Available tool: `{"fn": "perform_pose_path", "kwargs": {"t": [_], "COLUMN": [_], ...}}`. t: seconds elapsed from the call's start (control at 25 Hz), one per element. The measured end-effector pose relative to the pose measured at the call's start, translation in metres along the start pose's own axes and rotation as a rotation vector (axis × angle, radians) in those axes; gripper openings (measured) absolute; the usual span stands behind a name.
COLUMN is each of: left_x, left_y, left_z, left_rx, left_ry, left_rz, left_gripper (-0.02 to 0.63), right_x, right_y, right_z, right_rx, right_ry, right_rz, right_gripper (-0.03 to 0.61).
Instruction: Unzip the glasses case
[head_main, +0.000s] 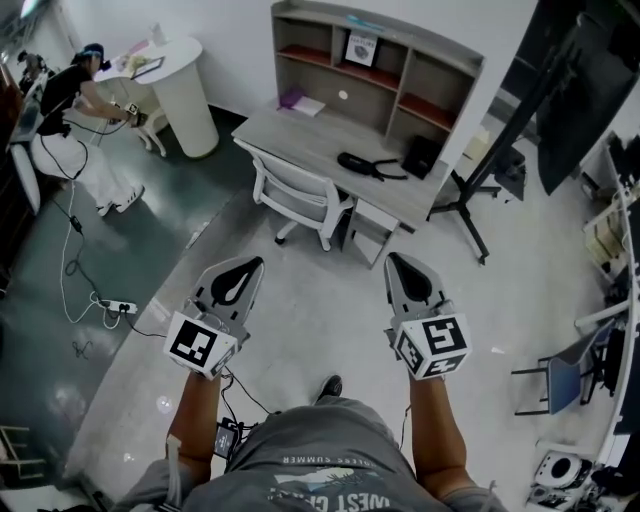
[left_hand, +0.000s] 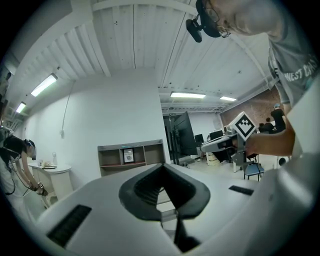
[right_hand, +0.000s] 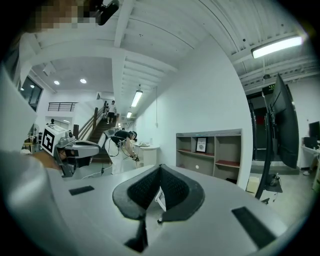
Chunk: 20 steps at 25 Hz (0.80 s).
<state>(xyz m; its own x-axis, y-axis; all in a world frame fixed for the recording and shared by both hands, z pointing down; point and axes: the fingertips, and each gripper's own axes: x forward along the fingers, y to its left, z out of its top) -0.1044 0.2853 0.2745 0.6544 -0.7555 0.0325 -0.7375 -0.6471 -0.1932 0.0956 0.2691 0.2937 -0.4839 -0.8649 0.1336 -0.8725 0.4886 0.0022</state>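
A grey desk (head_main: 300, 135) with a shelf hutch stands ahead across the floor. On it lies a flat black object (head_main: 362, 164) with a cord or strap; I cannot tell if it is the glasses case. A black box (head_main: 421, 155) stands beside it. My left gripper (head_main: 255, 263) and right gripper (head_main: 392, 258) are held out side by side over the floor, well short of the desk, both shut with nothing in them. The left gripper view shows its own jaws (left_hand: 162, 167) closed toward the hutch (left_hand: 131, 156); the right gripper view shows its jaws (right_hand: 159, 167) closed.
A white office chair (head_main: 300, 195) is pushed up to the desk. At far left a person (head_main: 75, 95) bends by a round white table (head_main: 180, 75). A power strip (head_main: 118, 306) and cables lie on the floor. A dark screen on a stand (head_main: 580, 90) and a blue chair (head_main: 565, 375) are at right.
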Motion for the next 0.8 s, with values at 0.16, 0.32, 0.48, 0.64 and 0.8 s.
{"fn": "perform_pose_path", "kwargs": {"t": [0.16, 0.32, 0.48, 0.64, 0.8], "left_x": [0.033, 0.063, 0.089, 0.114, 0.14], "left_y": [0.002, 0.0, -0.005, -0.01, -0.009], "left_z": [0.002, 0.002, -0.001, -0.003, -0.006], "left_rx": [0.008, 0.016, 0.016, 0.014, 0.002], "left_ry": [0.012, 0.025, 0.045, 0.054, 0.047], "left_rz": [0.024, 0.03, 0.018, -0.016, -0.058], "left_gripper": [0.0, 0.0, 0.0, 0.0, 0.0], "right_x": [0.019, 0.033, 0.038, 0.04, 0.042], "right_y": [-0.031, -0.058, -0.084, -0.103, -0.119], "right_z": [0.001, -0.001, -0.006, -0.015, -0.015], "right_rx": [0.0, 0.01, 0.033, 0.058, 0.059], "right_ry": [-0.004, -0.008, -0.01, 0.006, 0.021], "right_rz": [0.032, 0.052, 0.042, 0.023, -0.005], "right_gripper": [0.011, 0.011, 0.011, 0.011, 0.011]}}
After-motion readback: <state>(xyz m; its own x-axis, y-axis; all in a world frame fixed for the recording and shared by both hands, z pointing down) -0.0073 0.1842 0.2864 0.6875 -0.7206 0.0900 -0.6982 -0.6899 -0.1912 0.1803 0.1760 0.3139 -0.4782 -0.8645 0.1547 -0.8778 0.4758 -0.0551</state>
